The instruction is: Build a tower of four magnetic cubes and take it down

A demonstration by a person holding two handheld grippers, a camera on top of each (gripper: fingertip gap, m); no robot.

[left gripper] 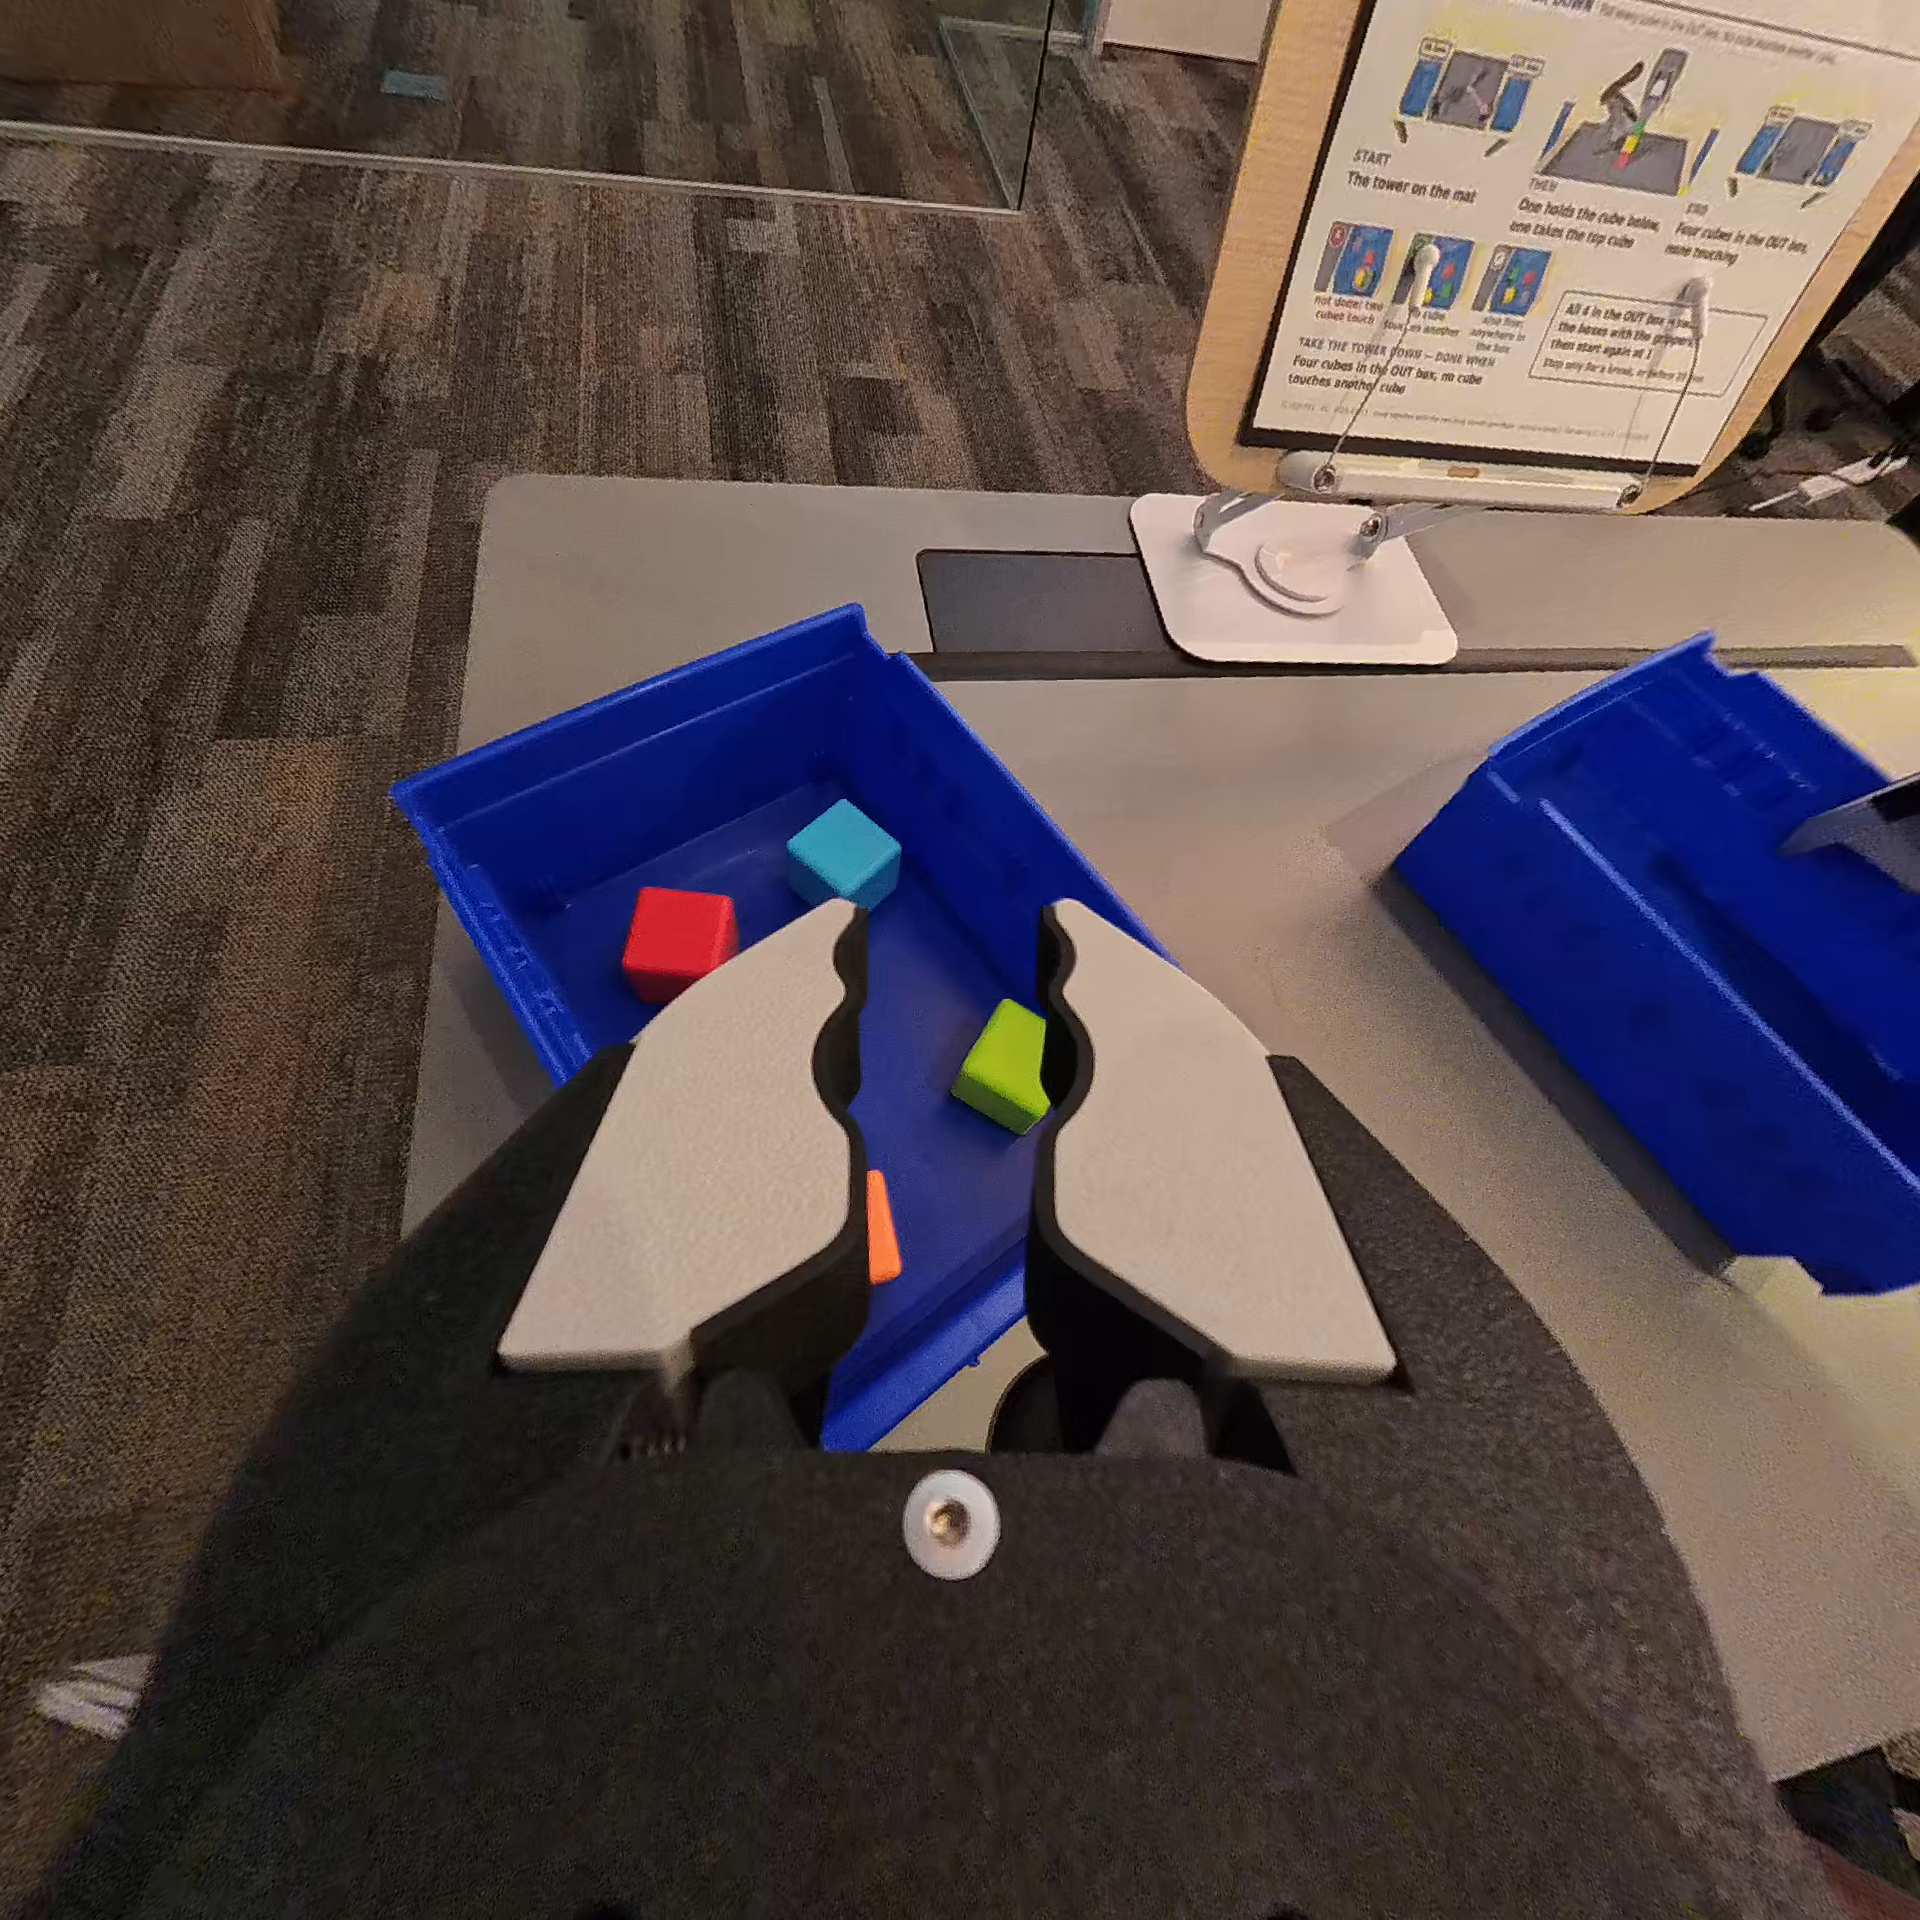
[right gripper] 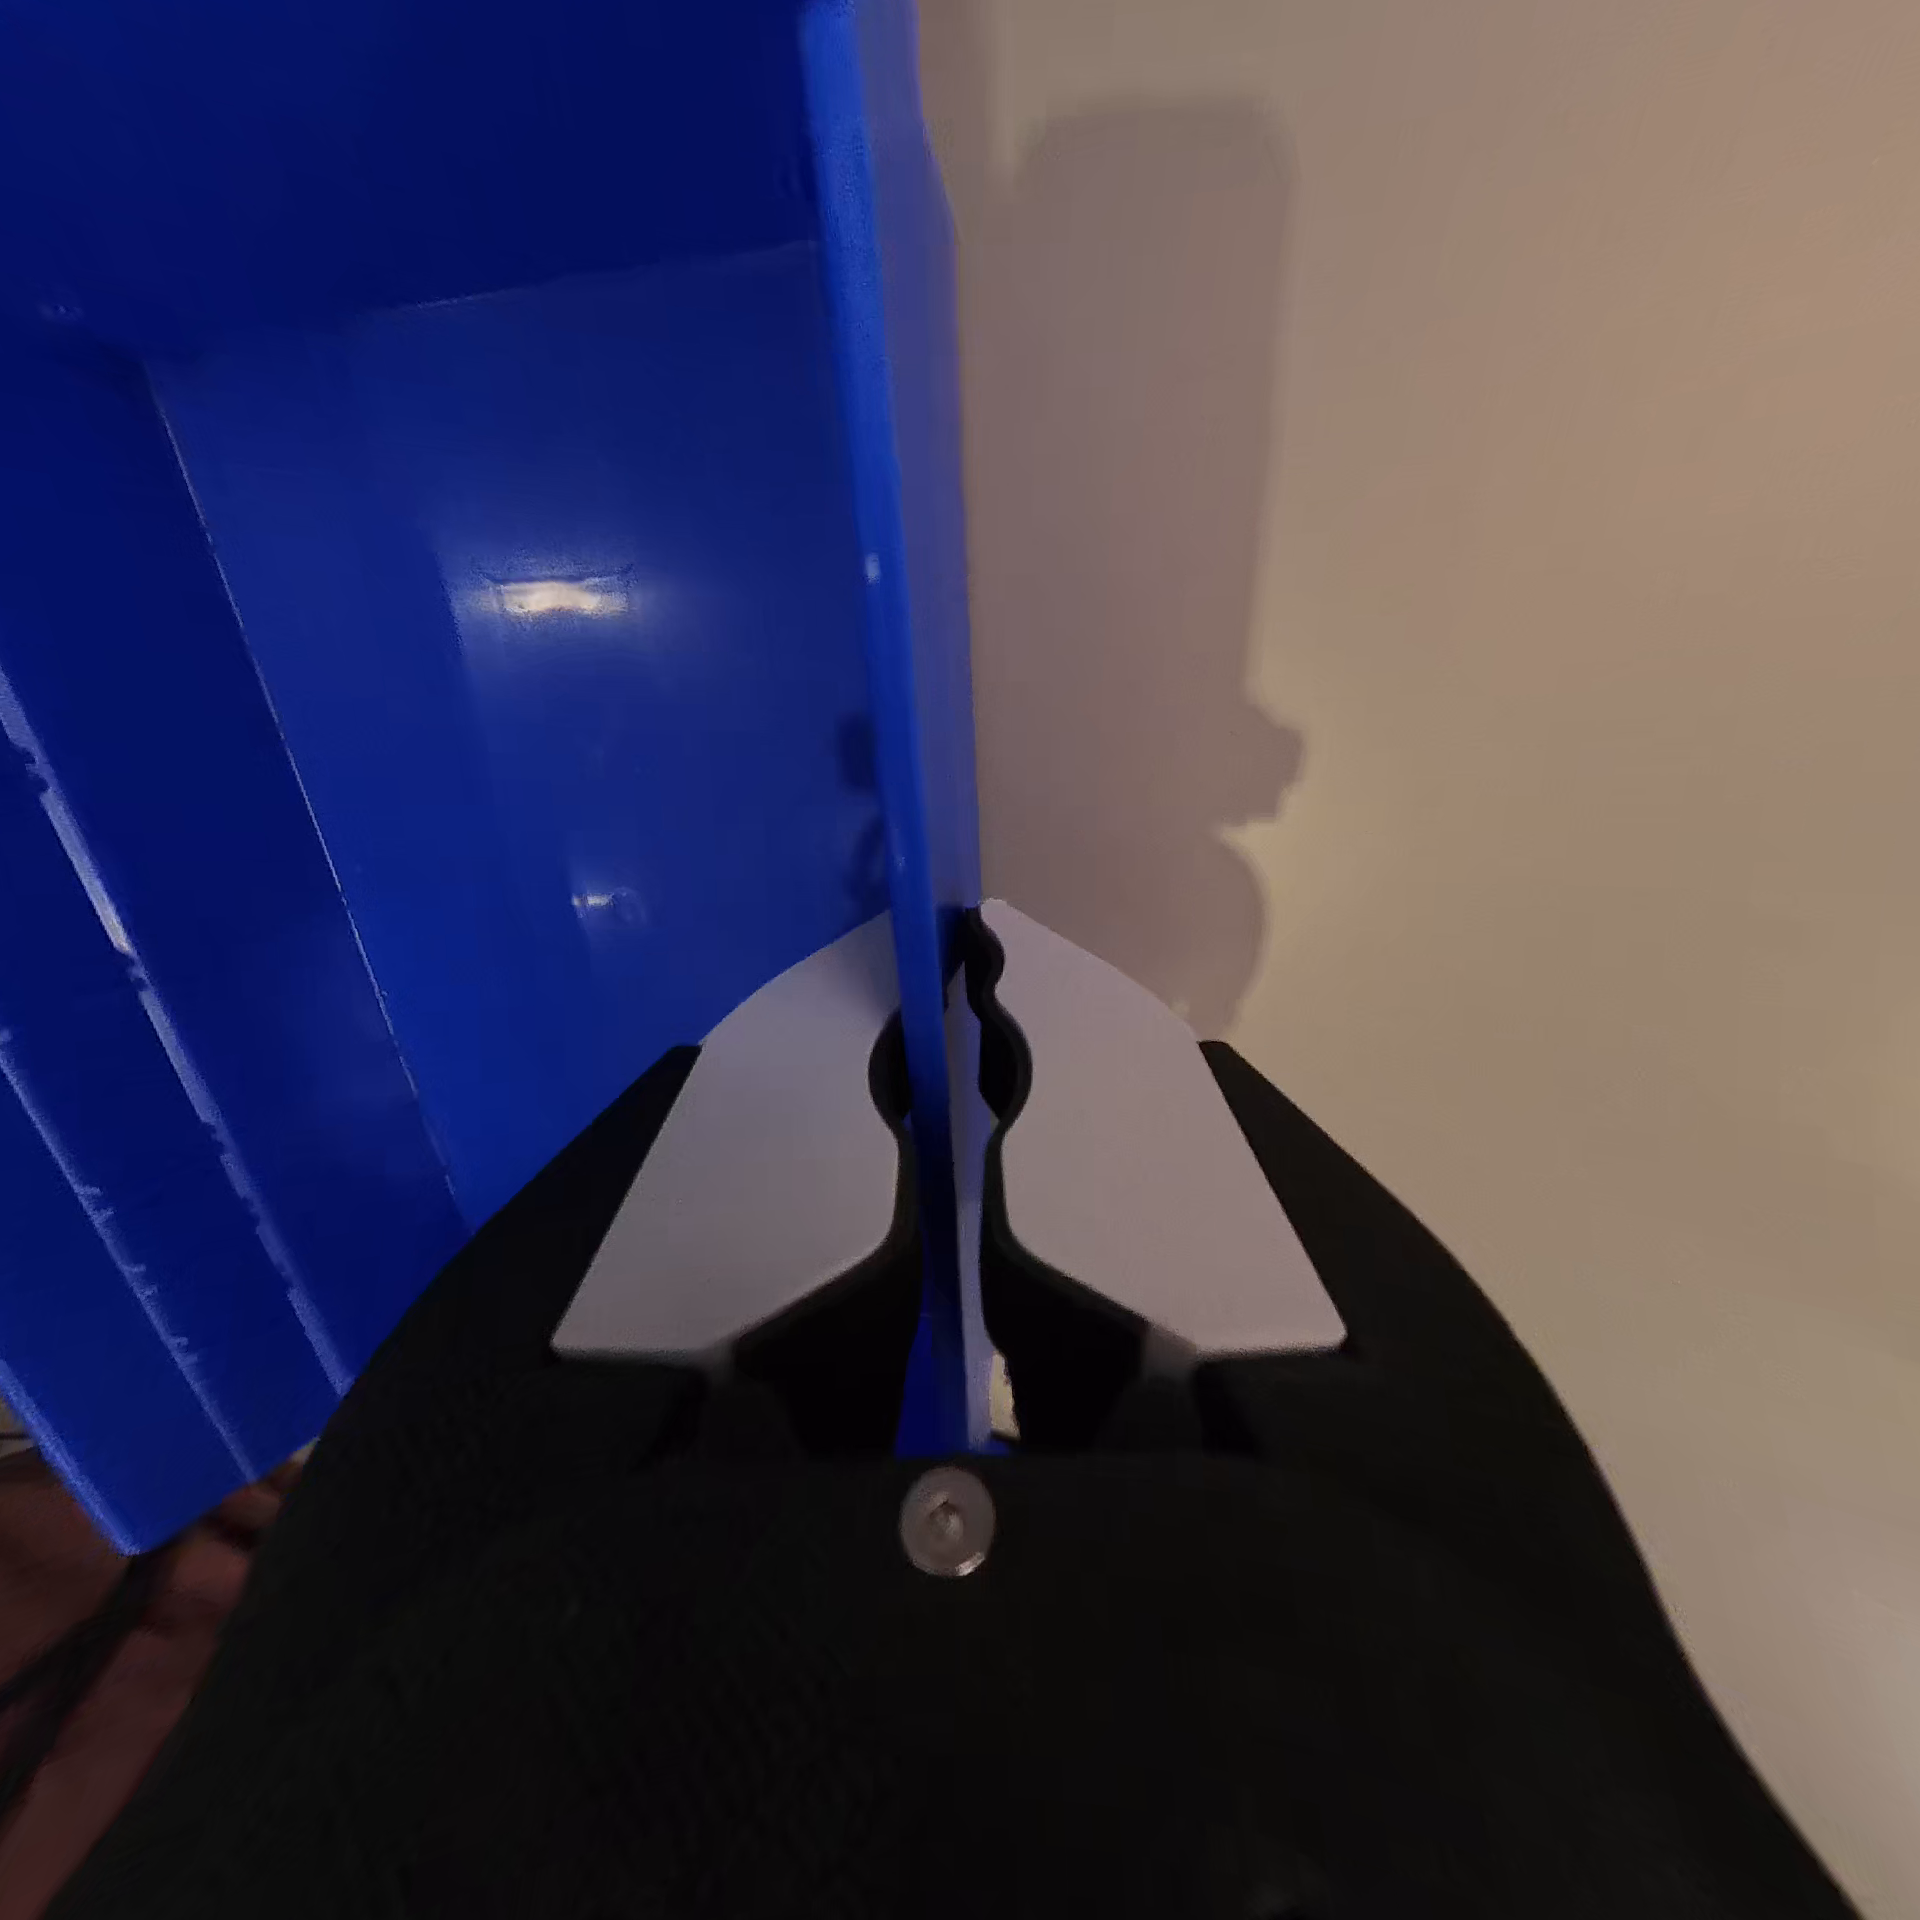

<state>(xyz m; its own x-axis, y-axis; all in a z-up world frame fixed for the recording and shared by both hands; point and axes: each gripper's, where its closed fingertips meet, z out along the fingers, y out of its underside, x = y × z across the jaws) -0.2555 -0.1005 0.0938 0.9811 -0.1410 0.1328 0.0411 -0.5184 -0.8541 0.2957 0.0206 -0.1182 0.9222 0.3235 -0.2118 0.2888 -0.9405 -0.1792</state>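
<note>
Your left gripper (left gripper: 948,914) hangs with jaws apart and empty over the left bin (left gripper: 665,717), where four separate cubes (left gripper: 844,852) suggest takedown is done, while your right gripper (right gripper: 961,914) jaws pinch the second bin's wall (right gripper: 883,623).

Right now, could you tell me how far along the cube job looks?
No tower stands: red cube, light-blue cube, green cube and orange cube lie apart in the left bin. Left gripper is open above them; right gripper clamps the other bin's wall. Stacking remains.
</note>
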